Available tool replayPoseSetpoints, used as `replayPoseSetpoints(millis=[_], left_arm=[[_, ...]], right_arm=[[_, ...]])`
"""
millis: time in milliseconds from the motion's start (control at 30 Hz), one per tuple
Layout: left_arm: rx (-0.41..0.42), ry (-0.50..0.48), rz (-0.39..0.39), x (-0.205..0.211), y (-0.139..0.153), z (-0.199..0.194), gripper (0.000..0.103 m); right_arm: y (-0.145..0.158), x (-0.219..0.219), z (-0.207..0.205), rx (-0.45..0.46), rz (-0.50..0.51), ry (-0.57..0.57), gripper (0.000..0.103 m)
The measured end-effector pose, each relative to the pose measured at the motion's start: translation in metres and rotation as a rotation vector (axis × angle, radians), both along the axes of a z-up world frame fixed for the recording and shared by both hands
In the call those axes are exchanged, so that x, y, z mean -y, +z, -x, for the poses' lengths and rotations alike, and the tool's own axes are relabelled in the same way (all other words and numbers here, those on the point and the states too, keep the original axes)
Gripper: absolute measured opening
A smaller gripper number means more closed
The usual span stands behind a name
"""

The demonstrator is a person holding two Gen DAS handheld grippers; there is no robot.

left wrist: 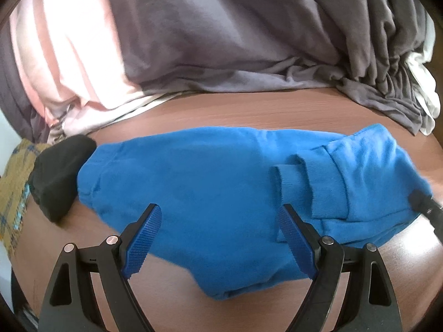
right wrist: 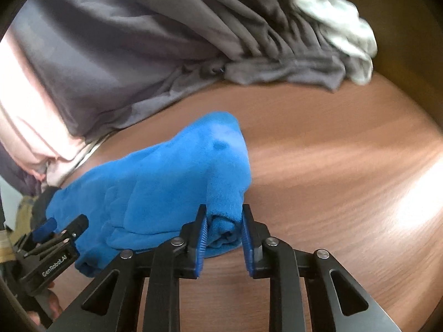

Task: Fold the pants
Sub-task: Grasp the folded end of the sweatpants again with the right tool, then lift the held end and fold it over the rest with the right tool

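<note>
Blue fleece pants [left wrist: 210, 182] lie folded lengthwise on the brown wooden table [left wrist: 249, 110], with the ribbed leg cuffs [left wrist: 313, 182] doubled back on top at the right. My left gripper [left wrist: 220, 215] is open, its fingers spread just above the near edge of the pants, holding nothing. My right gripper [right wrist: 224, 221] is shut on the right end of the pants [right wrist: 166, 193], with a thick fold of cloth between its blue pads. The right gripper's tip also shows in the left wrist view [left wrist: 423, 202] at the pants' right end. The left gripper shows in the right wrist view [right wrist: 52, 235].
A heap of grey cloth [left wrist: 221, 41] and pink cloth [left wrist: 63, 55] fills the back of the table, with white cloth [right wrist: 340, 30] at the back right. A black cloth lump [left wrist: 58, 177] touches the pants' left end. A patterned yellow fabric [left wrist: 13, 182] lies at the far left.
</note>
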State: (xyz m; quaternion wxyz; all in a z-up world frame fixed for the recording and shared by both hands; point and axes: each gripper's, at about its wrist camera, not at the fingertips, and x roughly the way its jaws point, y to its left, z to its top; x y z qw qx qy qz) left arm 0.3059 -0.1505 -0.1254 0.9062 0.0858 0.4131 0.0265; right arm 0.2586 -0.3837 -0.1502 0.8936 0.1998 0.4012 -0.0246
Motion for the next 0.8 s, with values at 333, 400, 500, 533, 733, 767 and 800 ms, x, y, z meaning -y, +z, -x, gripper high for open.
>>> replayPoseSetpoints(millis=[333,400,500,533,733,767,800], left_arm=[[-0.003,0.137,0.049,-0.058,0.007,0.004,0.087],[0.006,0.147,0.060,-0.070,0.010,0.006,0.087],[0.025,0.150,0.061,-0.087,0.017,0.008,0.087],[0.027,0.147,0.064,-0.093,0.019,0.008,0.087],[0.017,0.110,0.075,-0.133,0.034,0.000,0.087],[0.018,0.101,0.075,-0.139,0.037,-0.002,0.087],[0.017,0.091,0.083,-0.147,0.040,-0.004,0.087]], right_arm=[[0.068,-0.044,-0.005,0.167,0.251,0.102,0.023],[0.079,-0.056,-0.007,0.197,0.281,0.124,0.022],[0.095,-0.078,-0.010,0.247,0.345,0.154,0.022],[0.100,-0.087,-0.010,0.267,0.370,0.164,0.022],[0.125,-0.149,-0.010,0.368,0.534,0.263,0.022],[0.127,-0.160,-0.010,0.378,0.554,0.276,0.022],[0.130,-0.169,-0.009,0.385,0.568,0.285,0.022]])
